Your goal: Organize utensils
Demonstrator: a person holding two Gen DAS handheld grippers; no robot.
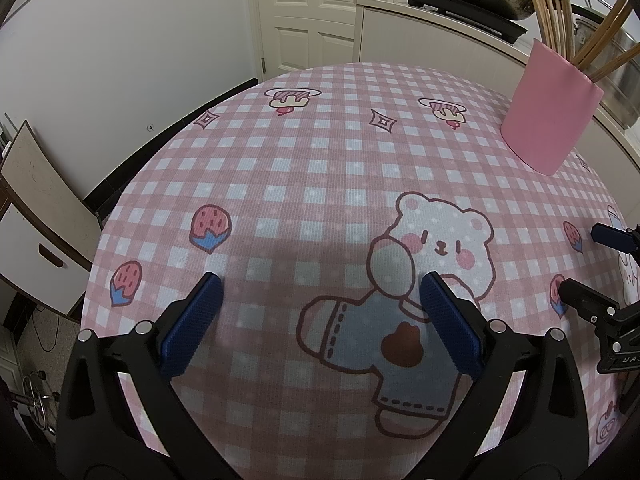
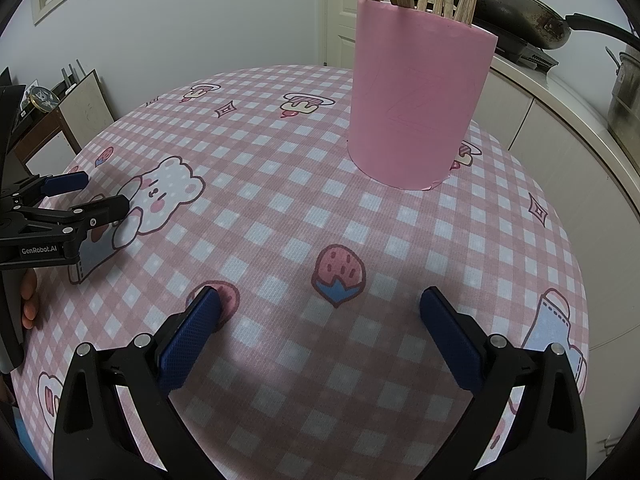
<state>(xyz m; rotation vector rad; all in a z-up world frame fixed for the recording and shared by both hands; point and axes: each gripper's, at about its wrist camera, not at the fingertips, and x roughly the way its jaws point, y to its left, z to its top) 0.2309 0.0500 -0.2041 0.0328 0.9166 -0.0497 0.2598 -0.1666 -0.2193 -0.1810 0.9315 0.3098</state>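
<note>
Checked tablecloth [image 2: 280, 216]; both claws [image 1: 320, 284] [image 2: 320, 298] hover, fingers wide.

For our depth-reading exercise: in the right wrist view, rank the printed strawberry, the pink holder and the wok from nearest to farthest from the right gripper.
1. Printed strawberry, on the cloth just ahead of the right gripper.
2. Pink holder, upright farther back, slightly right.
3. Wok, on the counter behind the holder, upper right.
</note>
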